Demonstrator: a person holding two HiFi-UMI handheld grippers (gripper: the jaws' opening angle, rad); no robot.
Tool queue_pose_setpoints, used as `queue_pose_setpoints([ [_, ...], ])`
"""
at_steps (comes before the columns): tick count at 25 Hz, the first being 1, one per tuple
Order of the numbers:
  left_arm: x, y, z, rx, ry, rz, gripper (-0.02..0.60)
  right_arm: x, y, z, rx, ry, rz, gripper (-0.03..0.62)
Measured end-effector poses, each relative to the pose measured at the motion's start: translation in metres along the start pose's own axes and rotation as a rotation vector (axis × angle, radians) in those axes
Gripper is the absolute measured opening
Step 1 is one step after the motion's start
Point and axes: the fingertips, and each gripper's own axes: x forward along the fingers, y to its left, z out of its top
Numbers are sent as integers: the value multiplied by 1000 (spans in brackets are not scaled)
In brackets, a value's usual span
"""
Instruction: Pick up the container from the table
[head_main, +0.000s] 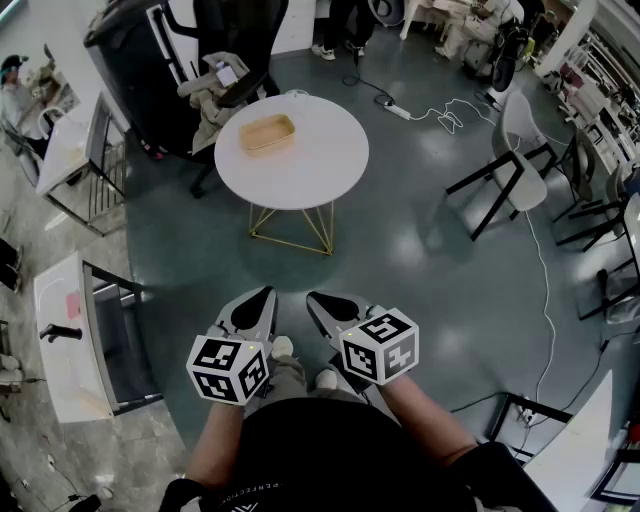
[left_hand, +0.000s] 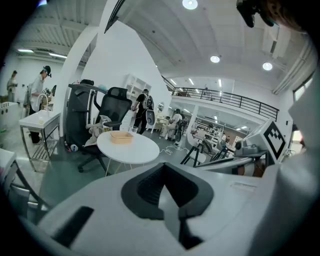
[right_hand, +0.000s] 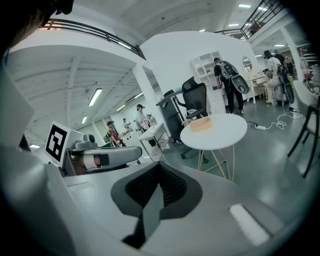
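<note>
Container (head_main: 267, 133) sits on the table (head_main: 325, 175) well ahead of the tongs; left gripper (head_main: 262, 294) and right gripper (head_main: 316, 298) both clenched, empty; approach step imo, next means closing in and opening up.

left tool (left_hand: 165, 174) jaws pressed together, empty; tan container (left_hand: 121, 137) on round white table (left_hand: 143, 151) well ahead, black chair (left_hand: 116, 104) behind

tan container (head_main: 267, 133), white table (head_main: 312, 168), teal floor (head_main: 400, 235)

Table (head_main: 320, 170): smooth matt white top on thin gold metal legs (head_main: 291, 228). Container (head_main: 267, 133): matt tan, wood-like. Floor (head_main: 420, 260): glossy, reflective grey-green.
</note>
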Motion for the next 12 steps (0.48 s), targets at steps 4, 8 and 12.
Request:
queue_pose_setpoints([
  [4, 3, 16, 0, -3, 15, 7, -6, 14, -1, 4, -4, 9, -9, -2],
  [8, 3, 32, 0, -15, 35, 13, -6, 27, 1, 7, 9, 13, -18, -2],
  [12, 6, 53, 6, -20, 36, 10, -6, 45, 0, 21, 46, -20, -11, 0],
])
